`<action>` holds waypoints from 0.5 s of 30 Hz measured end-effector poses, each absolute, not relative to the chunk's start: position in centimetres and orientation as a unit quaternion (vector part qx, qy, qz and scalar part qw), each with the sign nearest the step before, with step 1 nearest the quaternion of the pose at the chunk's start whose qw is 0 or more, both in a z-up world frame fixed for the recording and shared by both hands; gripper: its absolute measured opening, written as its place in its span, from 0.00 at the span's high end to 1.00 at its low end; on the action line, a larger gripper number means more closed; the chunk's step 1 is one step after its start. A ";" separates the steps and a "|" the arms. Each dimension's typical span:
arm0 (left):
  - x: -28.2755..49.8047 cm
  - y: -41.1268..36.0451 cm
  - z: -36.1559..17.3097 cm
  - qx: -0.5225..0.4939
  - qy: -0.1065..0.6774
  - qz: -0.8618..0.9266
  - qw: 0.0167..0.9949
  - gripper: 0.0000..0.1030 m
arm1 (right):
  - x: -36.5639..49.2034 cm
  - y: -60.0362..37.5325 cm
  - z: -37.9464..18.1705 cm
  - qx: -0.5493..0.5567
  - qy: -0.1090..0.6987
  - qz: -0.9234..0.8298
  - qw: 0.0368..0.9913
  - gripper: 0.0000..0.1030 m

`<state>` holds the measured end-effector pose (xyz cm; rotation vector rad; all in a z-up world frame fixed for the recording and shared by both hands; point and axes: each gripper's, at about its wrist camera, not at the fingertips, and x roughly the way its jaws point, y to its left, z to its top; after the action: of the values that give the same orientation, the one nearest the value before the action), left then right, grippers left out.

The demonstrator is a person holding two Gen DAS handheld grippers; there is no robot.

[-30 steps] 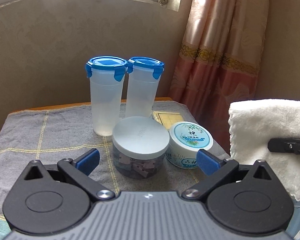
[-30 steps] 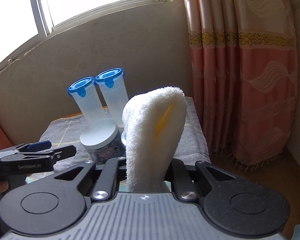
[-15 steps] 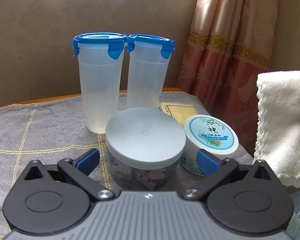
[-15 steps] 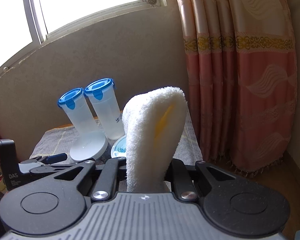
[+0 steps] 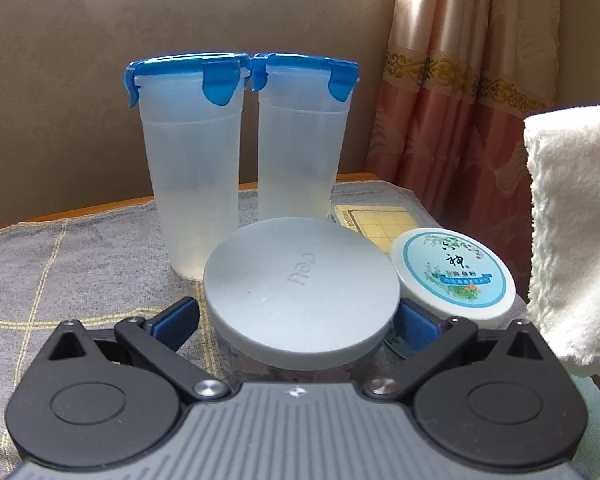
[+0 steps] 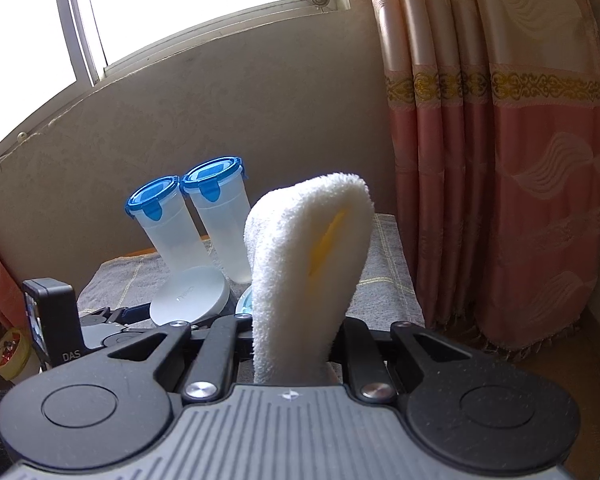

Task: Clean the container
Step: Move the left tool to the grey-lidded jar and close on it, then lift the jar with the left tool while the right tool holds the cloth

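Left gripper (image 5: 298, 314), jaws wide apart, straddles the grey-lidded jar (image 5: 300, 284) on the table cloth (image 5: 60, 264); right gripper (image 6: 296, 360) is clamped on the white towel (image 6: 308, 264), just right of that jar

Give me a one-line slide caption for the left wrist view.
Left gripper with open jaws straddling the grey-lidded jar, two blue-lidded tumblers behind, white towel at right.
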<state>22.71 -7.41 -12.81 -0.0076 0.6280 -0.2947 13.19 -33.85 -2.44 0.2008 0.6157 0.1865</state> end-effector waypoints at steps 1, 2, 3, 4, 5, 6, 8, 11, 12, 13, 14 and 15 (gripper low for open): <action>22.8 -7.5 -12.9 -0.002 0.308 -0.144 0.940 0.00 | 13.2 -33.8 -2.5 0.099 0.303 0.091 0.944 0.84; 22.9 -7.6 -13.0 0.000 0.309 -0.143 0.940 0.00 | 13.2 -33.8 -2.5 0.098 0.303 0.091 0.944 0.84; 23.0 -7.7 -13.0 0.002 0.310 -0.142 0.940 0.00 | 13.2 -33.8 -2.6 0.099 0.303 0.092 0.943 0.84; 23.0 -7.7 -13.1 0.002 0.310 -0.142 0.940 0.00 | 13.2 -33.9 -2.6 0.099 0.304 0.092 0.943 0.84; 23.1 -7.8 -13.1 0.003 0.309 -0.141 0.940 0.00 | 13.2 -33.9 -2.7 0.099 0.305 0.092 0.943 0.84; 23.2 -7.8 -13.2 0.004 0.308 -0.140 0.941 0.00 | 13.3 -33.9 -2.7 0.099 0.306 0.091 0.943 0.84; 23.4 -7.9 -13.3 0.007 0.308 -0.140 0.941 0.00 | 13.4 -33.9 -2.9 0.101 0.307 0.091 0.942 0.84; 23.8 -8.0 -13.5 0.009 0.314 -0.136 0.940 0.00 | 13.3 -33.7 -3.0 0.100 0.308 0.092 0.942 0.84; 23.9 -8.1 -13.6 0.009 0.314 -0.135 0.940 0.00 | 13.3 -33.7 -3.0 0.099 0.308 0.092 0.942 0.84; 24.0 -8.1 -13.6 0.009 0.314 -0.134 0.940 0.00 | 13.3 -33.7 -3.1 0.099 0.309 0.093 0.941 0.84; 24.1 -8.2 -13.7 0.010 0.314 -0.133 0.940 0.00 | 13.3 -33.7 -3.1 0.099 0.309 0.093 0.941 0.84; 24.2 -8.3 -13.8 0.011 0.312 -0.132 0.941 0.00 | 13.3 -33.7 -3.1 0.099 0.310 0.094 0.941 0.84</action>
<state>24.22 -8.29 -13.77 0.0224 0.6372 -0.2691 13.32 -33.66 -3.11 0.2013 0.6315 0.1912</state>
